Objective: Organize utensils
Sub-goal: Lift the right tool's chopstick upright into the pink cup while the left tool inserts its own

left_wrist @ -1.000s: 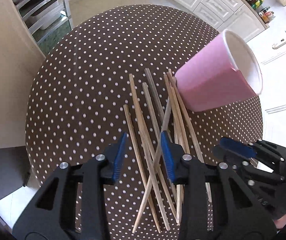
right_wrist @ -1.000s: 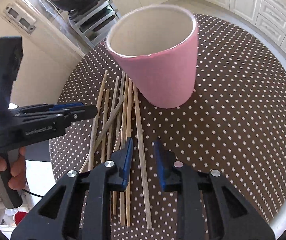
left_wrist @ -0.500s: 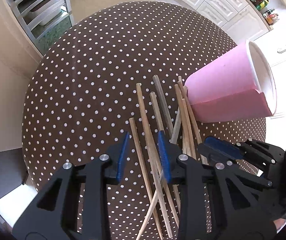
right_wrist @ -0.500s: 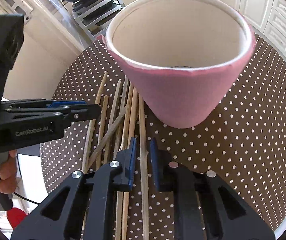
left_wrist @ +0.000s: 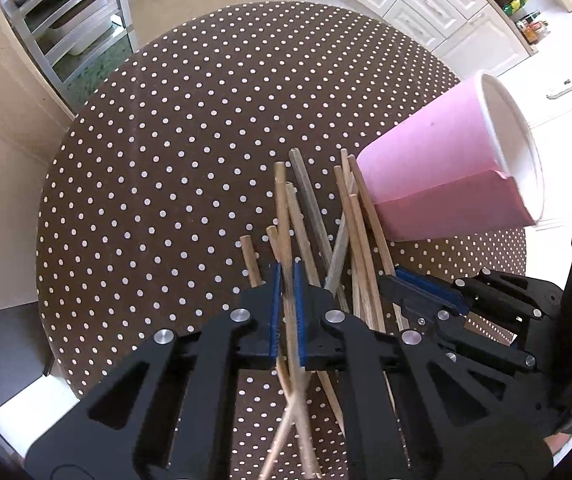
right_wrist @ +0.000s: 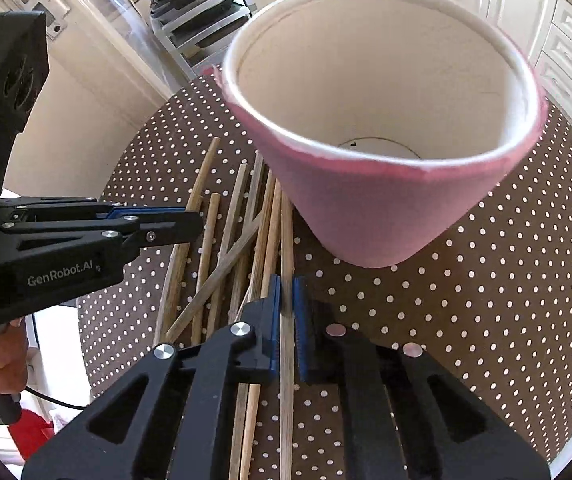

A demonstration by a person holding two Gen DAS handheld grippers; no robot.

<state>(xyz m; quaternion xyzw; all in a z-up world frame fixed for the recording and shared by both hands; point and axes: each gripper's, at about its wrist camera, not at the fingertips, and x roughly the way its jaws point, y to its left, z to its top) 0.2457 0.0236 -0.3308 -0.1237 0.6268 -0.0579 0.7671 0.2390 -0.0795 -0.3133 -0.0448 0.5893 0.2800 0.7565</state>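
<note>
Several wooden chopsticks (left_wrist: 360, 232) lie in a loose pile on the brown dotted table (left_wrist: 166, 160). An empty pink cup (right_wrist: 366, 216) stands upright right behind the pile. My left gripper (left_wrist: 286, 276) is closing its jaws, and the blue pads press on one chopstick (left_wrist: 282, 208) on the pile's left side. My right gripper (right_wrist: 287, 284) is closing too, its pads pinching the rightmost chopstick (right_wrist: 286, 232), whose far end reaches the cup's base. In each wrist view the other gripper shows from the side: the right gripper (left_wrist: 398, 280), the left gripper (right_wrist: 194, 224).
A metal shelf rack (left_wrist: 66, 20) stands beyond the table's far left edge, and white cabinets (left_wrist: 426, 0) line the back. A hand (right_wrist: 2, 352) grips the left tool's handle. A dark surface (left_wrist: 2, 344) sits low at the table's left.
Both grippers went from open around the sticks to pinched, each on one chopstick. The right gripper moved closer to the cup, which now fills more of its view.
</note>
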